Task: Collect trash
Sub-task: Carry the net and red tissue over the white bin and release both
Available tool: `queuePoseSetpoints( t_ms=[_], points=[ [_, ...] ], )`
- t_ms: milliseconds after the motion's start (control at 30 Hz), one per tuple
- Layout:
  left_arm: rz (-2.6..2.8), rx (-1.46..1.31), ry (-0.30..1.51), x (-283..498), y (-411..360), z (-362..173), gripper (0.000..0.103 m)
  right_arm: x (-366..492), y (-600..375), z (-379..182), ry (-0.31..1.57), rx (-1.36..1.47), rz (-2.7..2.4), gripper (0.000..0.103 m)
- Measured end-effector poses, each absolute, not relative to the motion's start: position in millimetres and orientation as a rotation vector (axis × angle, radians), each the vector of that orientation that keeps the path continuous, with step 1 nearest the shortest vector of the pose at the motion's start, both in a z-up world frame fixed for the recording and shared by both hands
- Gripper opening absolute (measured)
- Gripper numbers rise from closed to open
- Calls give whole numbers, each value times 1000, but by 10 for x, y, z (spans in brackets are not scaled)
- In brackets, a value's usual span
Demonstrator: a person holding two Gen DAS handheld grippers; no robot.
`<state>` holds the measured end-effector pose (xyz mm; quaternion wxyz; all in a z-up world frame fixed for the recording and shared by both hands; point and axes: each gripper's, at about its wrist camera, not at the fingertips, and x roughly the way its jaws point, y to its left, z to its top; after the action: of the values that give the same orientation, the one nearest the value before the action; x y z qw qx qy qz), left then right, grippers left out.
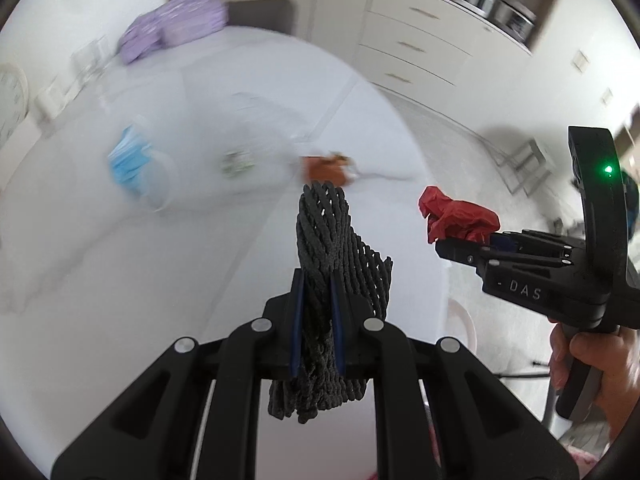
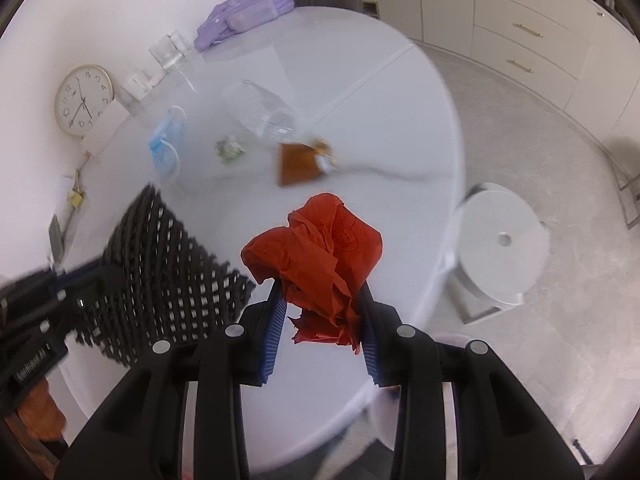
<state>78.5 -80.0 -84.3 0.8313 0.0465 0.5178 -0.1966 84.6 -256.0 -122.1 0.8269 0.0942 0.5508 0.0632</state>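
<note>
My left gripper [image 1: 318, 280] is shut on a black foam net [image 1: 332, 248] and holds it above the white round table [image 1: 120, 280]. My right gripper [image 2: 320, 304] is shut on a crumpled red paper [image 2: 320, 256], also held above the table. In the left wrist view the right gripper [image 1: 460, 246] with the red paper [image 1: 456, 216] is at the right. In the right wrist view the left gripper [image 2: 80, 280] with the black net [image 2: 168, 272] is at the left. On the table lie a blue face mask [image 2: 164, 144], a brown wrapper [image 2: 300, 164], a small green-white scrap [image 2: 230, 150] and a clear plastic bottle [image 2: 260, 108].
A purple pouch [image 2: 248, 12], drinking glasses [image 2: 168, 52], a mug [image 2: 136, 84] and a wall clock [image 2: 82, 100] stand at the table's far side. A white stool [image 2: 500, 248] stands on the floor right of the table. Drawers [image 2: 528, 28] line the far wall.
</note>
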Motion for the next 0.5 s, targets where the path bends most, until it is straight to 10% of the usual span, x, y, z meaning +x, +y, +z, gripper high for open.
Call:
queuePoseSetpoints(
  t_ms=[500],
  points=[
    [-616,289,1136,-75,-2884,-951,12,-399,-3931,-1645,1265,152,89,35]
  ],
)
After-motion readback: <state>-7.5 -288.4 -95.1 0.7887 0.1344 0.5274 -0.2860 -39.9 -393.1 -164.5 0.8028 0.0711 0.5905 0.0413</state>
